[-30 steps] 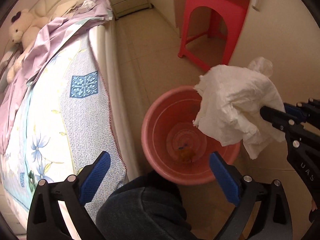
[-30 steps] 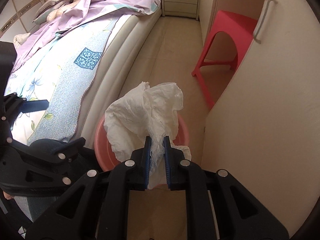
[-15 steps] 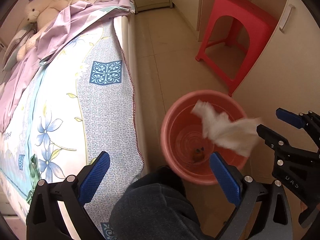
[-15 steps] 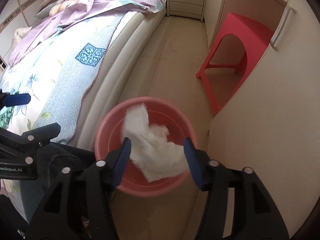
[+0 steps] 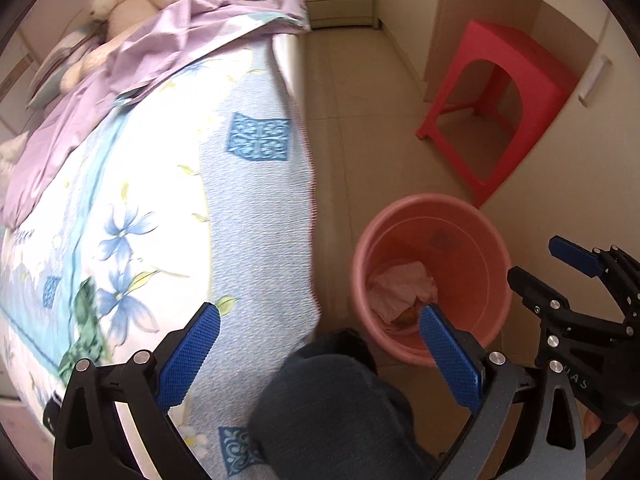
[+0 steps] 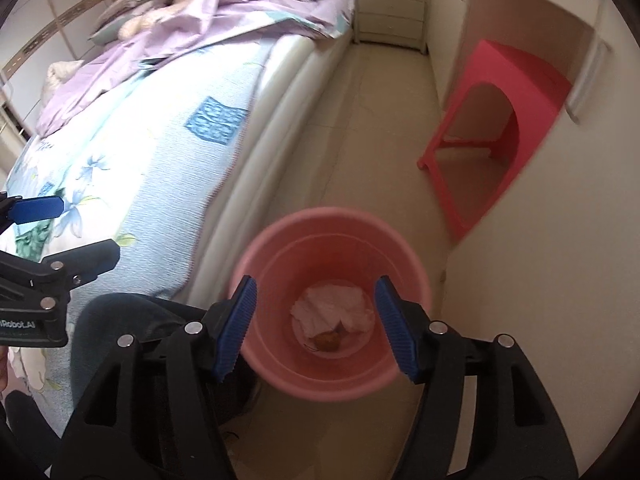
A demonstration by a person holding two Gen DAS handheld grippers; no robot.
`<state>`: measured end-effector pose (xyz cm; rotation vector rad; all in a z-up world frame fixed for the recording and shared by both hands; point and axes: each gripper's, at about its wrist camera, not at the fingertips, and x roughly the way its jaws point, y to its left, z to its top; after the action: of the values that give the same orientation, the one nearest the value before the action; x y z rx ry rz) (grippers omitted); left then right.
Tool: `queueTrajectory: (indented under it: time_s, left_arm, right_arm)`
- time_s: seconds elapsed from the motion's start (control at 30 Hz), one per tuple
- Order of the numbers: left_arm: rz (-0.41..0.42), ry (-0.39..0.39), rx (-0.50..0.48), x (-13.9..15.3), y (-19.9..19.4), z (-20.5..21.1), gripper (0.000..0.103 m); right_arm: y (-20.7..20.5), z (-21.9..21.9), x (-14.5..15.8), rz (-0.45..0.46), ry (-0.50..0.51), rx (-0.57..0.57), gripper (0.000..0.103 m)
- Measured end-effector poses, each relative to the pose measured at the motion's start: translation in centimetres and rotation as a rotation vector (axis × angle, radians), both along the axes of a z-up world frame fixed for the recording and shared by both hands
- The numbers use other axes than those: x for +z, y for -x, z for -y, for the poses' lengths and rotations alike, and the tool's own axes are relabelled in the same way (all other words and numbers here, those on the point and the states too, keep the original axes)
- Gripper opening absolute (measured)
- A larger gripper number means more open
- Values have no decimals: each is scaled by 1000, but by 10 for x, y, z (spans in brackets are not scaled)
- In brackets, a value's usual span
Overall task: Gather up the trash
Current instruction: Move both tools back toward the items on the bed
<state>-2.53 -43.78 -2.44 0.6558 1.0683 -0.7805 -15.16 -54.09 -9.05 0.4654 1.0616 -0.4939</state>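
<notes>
A pink plastic bucket (image 6: 280,368) stands on the floor between the bed and the wall; it also shows in the left wrist view (image 5: 472,224). A crumpled white tissue (image 6: 332,306) lies at its bottom beside a small orange scrap (image 6: 326,340); the tissue also shows in the left wrist view (image 5: 400,286). My right gripper (image 6: 316,326) is open and empty just above the bucket's near rim. My left gripper (image 5: 318,354) is open and empty, above the bed edge and the person's knee.
A bed (image 5: 256,208) with a blue floral cover and a purple sheet fills the left. A red plastic stool (image 6: 516,80) stands by the wall on the right. The person's dark-trousered knee (image 5: 332,412) is close to the bucket. A nightstand (image 6: 390,8) is at the far end.
My right gripper opened and let go of the white tissue, which fell to the bottom of the bucket. Both grippers have drifted left, toward the bed.
</notes>
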Motion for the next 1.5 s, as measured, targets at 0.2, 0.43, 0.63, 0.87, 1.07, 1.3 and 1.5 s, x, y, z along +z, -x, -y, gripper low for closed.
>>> queueTrajectory:
  time_s: [0.2,0.43,0.63,0.87,1.07,1.3,1.5]
  left_arm:
    - [7,20,95,16,-16,-42,98]
    - [8,38,193,31,-31,-94,98]
    - [2,39,273,33,-38,-139,98]
    - [-7,38,353,32,-45,-193,98]
    - [-9,46,428,33,-52,-237,98]
    - [-20,44,512,28,-56,-288,98]
    - [-24,43,574,24,-59,-327,98]
  right_arm:
    - [-27,-28,22,45,13,87,65]
    - [-60,-67,43,89,14,186,65]
    - [-84,-104,58,114,15,260,66]
    - [-106,-151,72,127,32,350,66]
    - [-123,-190,81,126,48,427,66]
    - [-138,-231,86,125,51,507,66]
    - [-148,-270,88,119,60,584,66]
